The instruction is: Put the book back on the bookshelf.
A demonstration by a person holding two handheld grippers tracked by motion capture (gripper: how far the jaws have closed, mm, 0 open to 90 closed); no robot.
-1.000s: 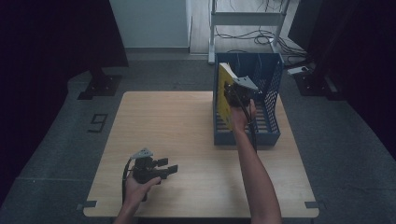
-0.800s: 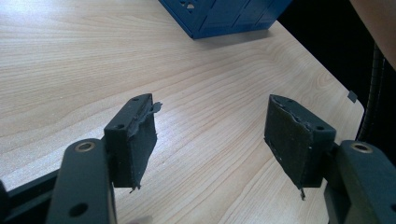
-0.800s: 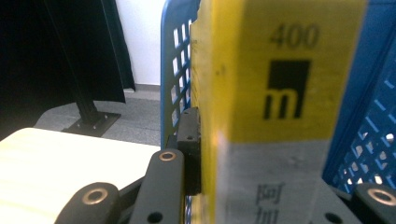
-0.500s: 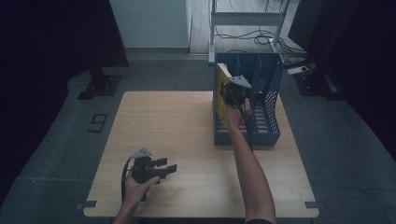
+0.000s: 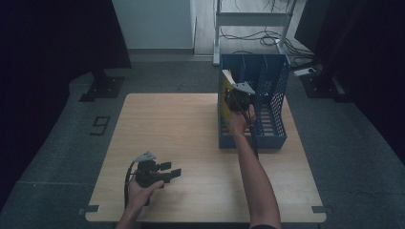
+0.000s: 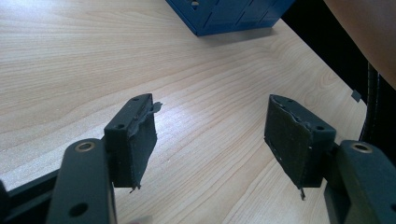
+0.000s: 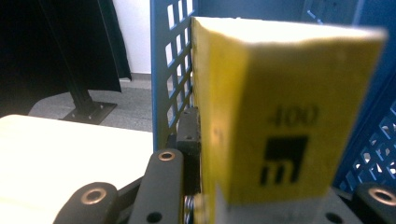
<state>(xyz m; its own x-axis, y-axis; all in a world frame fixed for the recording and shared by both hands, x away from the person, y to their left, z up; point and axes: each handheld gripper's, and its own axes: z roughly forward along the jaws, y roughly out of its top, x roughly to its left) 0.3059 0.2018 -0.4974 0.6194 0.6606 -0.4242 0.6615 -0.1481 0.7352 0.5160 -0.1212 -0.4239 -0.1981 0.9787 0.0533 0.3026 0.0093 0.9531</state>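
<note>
A: How far along is this, would you say?

B: Well on, I'd judge. The right gripper (image 5: 232, 93) has its fingers clamped on a yellow book (image 7: 275, 112), and the book stands upright in the leftmost slot of the blue file rack (image 5: 272, 136), just inside the rack's left wall. What's left looks like seating it fully, letting go and drawing the hand out.

A: And the other hand?

B: The left gripper (image 5: 172, 171) sits low over the near left part of the bench (image 5: 167, 124), well apart from the rack. Its fingers (image 6: 137, 140) stand wide open with nothing between them — bare wood shows through the gap.

A: What's the book like?

B: A thick block with a smooth yellow cover, pale page edges along the top, and a black square mark under the number 400 printed on the narrow face turned to the right gripper view. It looks stiff enough to stand by itself.

A: And the rack?

B: Rigid, blue, with side walls pierced by a grid of square holes and upright dividers making several slots — I can't tell whether it's metal or plastic. The bench top is light wood-grain, flat and smooth, with rounded corners. The finger pads are black, soft-looking, frayed at the edges
</note>
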